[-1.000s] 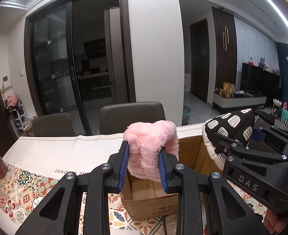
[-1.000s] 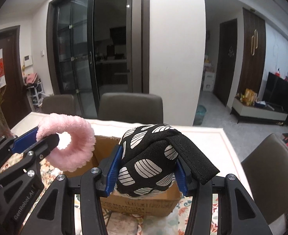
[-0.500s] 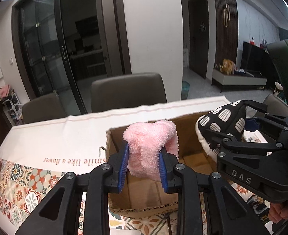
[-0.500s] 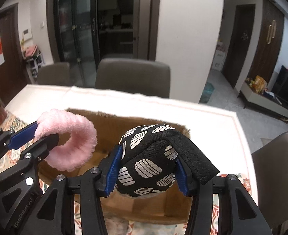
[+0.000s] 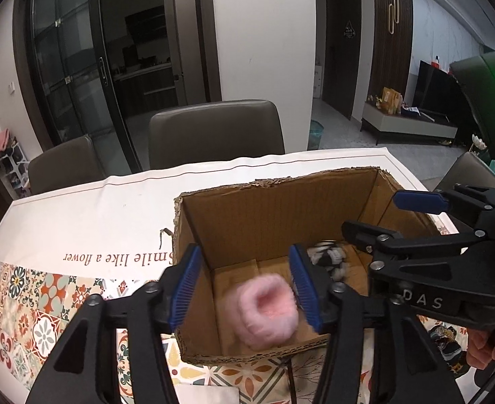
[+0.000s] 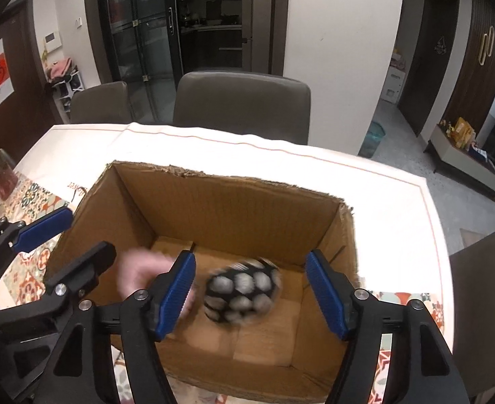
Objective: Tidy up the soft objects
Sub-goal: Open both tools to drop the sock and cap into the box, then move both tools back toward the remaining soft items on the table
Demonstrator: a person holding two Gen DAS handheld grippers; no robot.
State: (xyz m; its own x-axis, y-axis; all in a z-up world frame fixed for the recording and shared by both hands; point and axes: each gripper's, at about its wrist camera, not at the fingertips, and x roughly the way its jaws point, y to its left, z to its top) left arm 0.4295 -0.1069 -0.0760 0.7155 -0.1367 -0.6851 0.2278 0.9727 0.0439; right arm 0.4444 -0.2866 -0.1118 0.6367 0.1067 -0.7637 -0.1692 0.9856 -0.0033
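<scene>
Setting: a dining table (image 5: 79, 208) under a white cloth with a patterned tile-print runner; grey chairs stand behind it, then dark glass doors.
Cardboard box: an open brown cardboard box (image 5: 264, 215) stands on the table, its flaps torn off and its rim ragged; both grippers point down into it.
Left gripper: the left gripper (image 5: 242, 289) is over the near left part of the box, and its blue-padded jaws are opening. The pink ring lies in the gap between them, below, and the pads do not press on it.
Pink fluffy ring: a soft pink fluffy ring (image 5: 266, 313), blurred, is inside the box near the front wall, its hole facing the camera. In the right wrist view it shows as a pink smear (image 6: 143, 272) behind that gripper's left finger.
Right gripper: the right gripper (image 6: 252, 296) is over the right part of the box, jaws opening, with clear space on both sides of the pouch.
Black-and-white pouch: a rounded black fabric pouch with white leaf-shaped spots (image 6: 242, 291), blurred, is inside the box, free of both pads. From the left wrist view only a part of it (image 5: 328, 256) shows, beyond the left gripper's right finger.
Person: fingers of a hand (image 5: 486, 350) show at the lower right edge of the left wrist view, by the right gripper's body.
</scene>
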